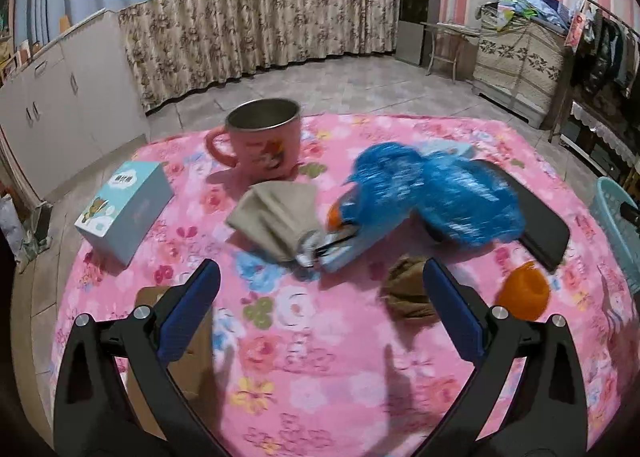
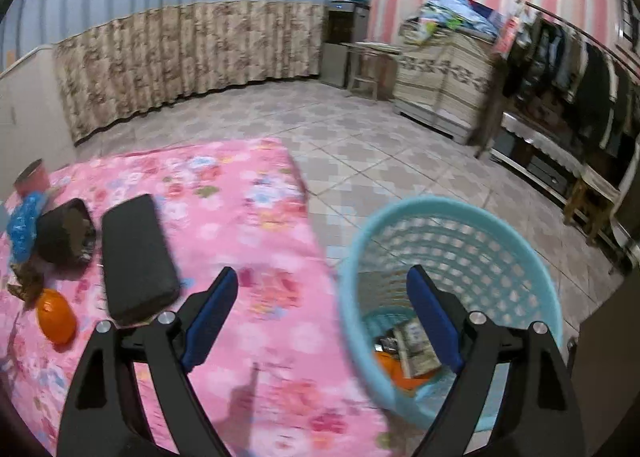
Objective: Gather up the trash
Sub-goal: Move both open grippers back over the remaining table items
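crumpled brown paper wad (image 1: 406, 293), light and soft, lies on the pink cloth (image 1: 320, 357) just left of the orange peel (image 1: 522, 291), best pinched across its middle by the wide-open, empty left gripper (image 1: 320, 309); right gripper (image 2: 322, 321), equally wide, hovers at the basket (image 2: 500, 225).

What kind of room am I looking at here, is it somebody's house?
Most likely a lived-in room of a home. A rail of hanging clothes lines the pink striped wall, a floral curtain skirts the far side, and a pink flowered blanket covers the table beside a turquoise plastic mesh wastebasket.
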Motion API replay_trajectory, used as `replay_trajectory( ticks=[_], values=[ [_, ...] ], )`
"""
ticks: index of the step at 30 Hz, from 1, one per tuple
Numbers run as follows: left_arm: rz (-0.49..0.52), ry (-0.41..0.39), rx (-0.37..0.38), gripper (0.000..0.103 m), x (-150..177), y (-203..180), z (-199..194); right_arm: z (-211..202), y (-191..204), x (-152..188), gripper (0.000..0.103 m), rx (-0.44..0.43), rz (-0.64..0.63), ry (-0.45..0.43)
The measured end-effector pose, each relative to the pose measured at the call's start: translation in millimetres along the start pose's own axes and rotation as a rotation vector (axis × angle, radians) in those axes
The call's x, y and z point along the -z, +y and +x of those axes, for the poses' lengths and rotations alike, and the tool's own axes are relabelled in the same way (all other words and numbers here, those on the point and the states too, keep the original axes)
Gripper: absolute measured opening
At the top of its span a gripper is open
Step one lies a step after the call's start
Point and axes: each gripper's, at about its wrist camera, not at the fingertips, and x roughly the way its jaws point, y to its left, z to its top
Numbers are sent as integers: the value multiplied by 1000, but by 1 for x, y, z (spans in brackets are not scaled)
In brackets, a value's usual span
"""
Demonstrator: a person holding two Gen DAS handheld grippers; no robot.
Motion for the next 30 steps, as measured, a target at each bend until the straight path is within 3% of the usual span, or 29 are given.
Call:
replay_trajectory(
  ticks=[6, 19, 27, 29, 30],
  values=[
    [-35, -14, -65, 98, -9, 31, 7, -3, 50, -9, 85, -93, -25, -15],
    [-109, 4, -114, 98, -18, 77, 21, -22, 171, -19, 85, -319, -130, -28],
    [-136, 19, -126, 98, -12, 92, 24, -16, 228, -6, 83, -320, -229, 3],
    [-152, 22, -122, 98, -12, 95, 23, -19, 234, -5, 72, -324, -251, -10],
    [-159, 23, -119, 98, -12, 96, 24, -18, 235, -6, 56, -327, -257, -10]
  ],
)
